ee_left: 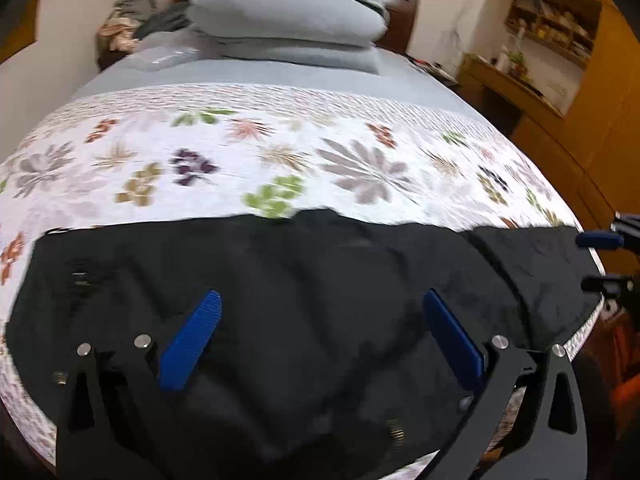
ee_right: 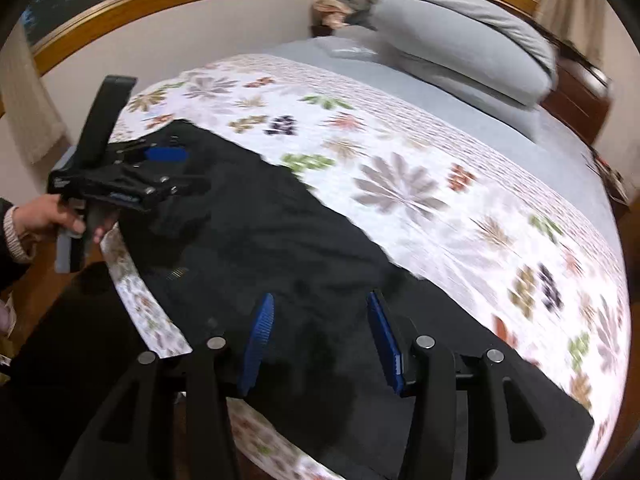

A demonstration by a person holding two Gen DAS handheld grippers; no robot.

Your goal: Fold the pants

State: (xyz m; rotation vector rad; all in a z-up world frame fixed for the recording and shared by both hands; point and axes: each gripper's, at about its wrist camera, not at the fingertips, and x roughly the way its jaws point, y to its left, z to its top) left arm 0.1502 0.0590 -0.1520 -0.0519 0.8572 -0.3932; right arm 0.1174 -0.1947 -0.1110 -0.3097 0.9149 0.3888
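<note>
Black pants point(ee_left: 304, 288) lie spread across the near edge of a bed with a flowered quilt point(ee_left: 240, 152). My left gripper point(ee_left: 320, 332) hovers over them, its blue fingers wide apart and empty. My right gripper point(ee_right: 320, 332) is open too, above the pants point(ee_right: 280, 240) near the bed's edge. The right gripper also shows at the right edge of the left wrist view point(ee_left: 600, 258). The left gripper, held in a hand, shows at the left of the right wrist view point(ee_right: 176, 168), over the pants' far end.
Grey pillows point(ee_left: 288, 12) are stacked at the head of the bed on a grey sheet point(ee_right: 460, 92). A pile of clothes point(ee_left: 128, 20) sits beside them. Wooden shelves and a desk point(ee_left: 532, 52) stand right of the bed. A dark chair or object point(ee_right: 80, 340) stands by the bed's edge.
</note>
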